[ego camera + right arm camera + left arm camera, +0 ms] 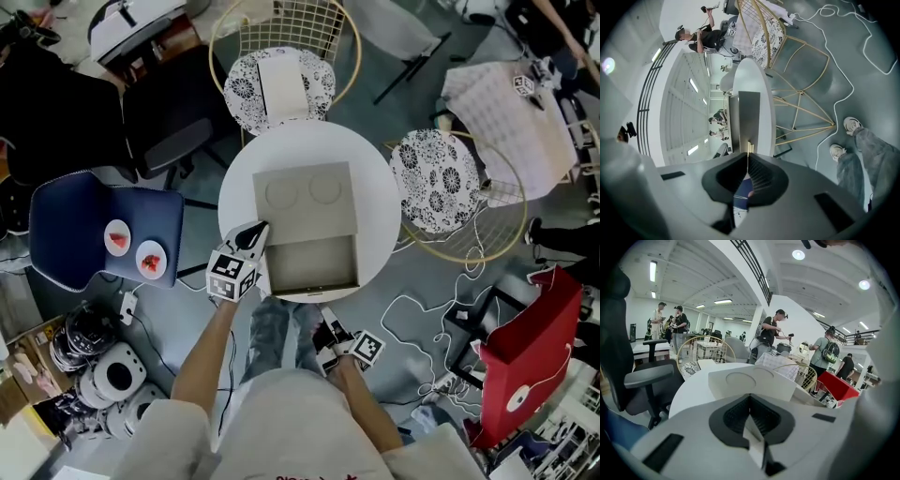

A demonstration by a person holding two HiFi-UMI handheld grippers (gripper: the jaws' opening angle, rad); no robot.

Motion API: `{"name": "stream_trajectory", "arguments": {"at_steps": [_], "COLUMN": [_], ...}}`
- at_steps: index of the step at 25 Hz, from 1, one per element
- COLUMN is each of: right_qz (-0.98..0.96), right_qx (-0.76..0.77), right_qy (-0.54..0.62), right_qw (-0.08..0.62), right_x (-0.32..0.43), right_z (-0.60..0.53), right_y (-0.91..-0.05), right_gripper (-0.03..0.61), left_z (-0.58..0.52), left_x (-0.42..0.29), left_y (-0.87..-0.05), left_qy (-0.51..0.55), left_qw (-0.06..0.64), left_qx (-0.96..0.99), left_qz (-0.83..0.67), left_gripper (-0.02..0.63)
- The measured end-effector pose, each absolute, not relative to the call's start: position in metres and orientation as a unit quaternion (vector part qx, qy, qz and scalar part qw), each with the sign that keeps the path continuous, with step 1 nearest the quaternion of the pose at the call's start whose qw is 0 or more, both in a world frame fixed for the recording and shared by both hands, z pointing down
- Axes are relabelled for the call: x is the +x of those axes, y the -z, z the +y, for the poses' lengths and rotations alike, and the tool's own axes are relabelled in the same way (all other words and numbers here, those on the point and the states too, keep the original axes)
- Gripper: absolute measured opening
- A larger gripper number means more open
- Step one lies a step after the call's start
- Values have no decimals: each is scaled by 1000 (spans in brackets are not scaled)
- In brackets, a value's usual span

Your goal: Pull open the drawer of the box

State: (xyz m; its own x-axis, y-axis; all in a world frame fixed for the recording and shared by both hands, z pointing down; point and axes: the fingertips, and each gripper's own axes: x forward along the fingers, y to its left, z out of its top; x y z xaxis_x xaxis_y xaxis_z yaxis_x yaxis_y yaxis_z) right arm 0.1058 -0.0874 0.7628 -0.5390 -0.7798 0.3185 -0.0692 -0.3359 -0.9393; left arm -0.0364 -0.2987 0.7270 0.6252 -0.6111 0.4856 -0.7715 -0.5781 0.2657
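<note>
A beige box [305,195] with two round marks on its lid sits on the round white table [380,187]. Its drawer [312,264] stands pulled out toward me, and I see nothing in it. My left gripper [253,236] is shut, its tips at the box's near left corner; in the left gripper view the box [754,383] lies just beyond the closed left gripper [750,397]. My right gripper [326,317] hangs just off the drawer's front, past the table edge. In the right gripper view, the right gripper [748,154] is shut on nothing and points at the drawer front [749,119].
Two wire chairs with patterned cushions [281,84] [436,178] stand at the table's far side and right. A blue chair [103,230] with two plates is at the left. A red box [525,366] and loose cables [422,309] lie on the floor at the right.
</note>
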Motion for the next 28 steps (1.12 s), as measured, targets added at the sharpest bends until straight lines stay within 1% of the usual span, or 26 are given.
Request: {"name": "stream_trajectory", "arguments": {"at_steps": [5,7,9,11,13,15,18,21,25,27,28], "right_qz": [523,529,545,577,622,665,724,776,806,809,810], "right_qx": [-405,-414,-431,-453,-475,-497,-519,-528,-544,-549,-549], "right_qy": [697,689,674,644,598,545,450,344,192,134,118], "right_qw": [277,273,252,218,171,122,67,-5,-130,-163,-166], "right_x": [115,121,130,142,156,172,187,186,171,162,159], "right_z": [-89,-89,-94,-110,-129,-148,-181,-209,-219,-223,-225], "right_y": [-750,-744,-737,-728,-714,-695,-653,-614,-584,-570,-563], "right_gripper": [16,17,16,17,15,16,17,17,17,15,15], "left_z": [-292,-285,-280,-277,-272,-264,-255,-255,-243,-236,-234], "left_x": [-29,-26,-23,-21,-19,-16,-9,0,14,22,26], "left_y": [-712,-705,-696,-683,-670,-656,-632,-604,-577,-563,-557], "left_qy": [-167,-166,-164,-160,-156,-156,-156,-149,-141,-134,-130], "left_qw": [220,218,215,207,200,194,177,157,136,122,115], "left_qx": [875,876,878,879,881,882,886,891,895,897,898], "left_qz": [-397,-396,-396,-398,-399,-399,-398,-400,-400,-402,-404], "left_gripper": [11,12,11,11,11,12,11,12,11,11,12]}}
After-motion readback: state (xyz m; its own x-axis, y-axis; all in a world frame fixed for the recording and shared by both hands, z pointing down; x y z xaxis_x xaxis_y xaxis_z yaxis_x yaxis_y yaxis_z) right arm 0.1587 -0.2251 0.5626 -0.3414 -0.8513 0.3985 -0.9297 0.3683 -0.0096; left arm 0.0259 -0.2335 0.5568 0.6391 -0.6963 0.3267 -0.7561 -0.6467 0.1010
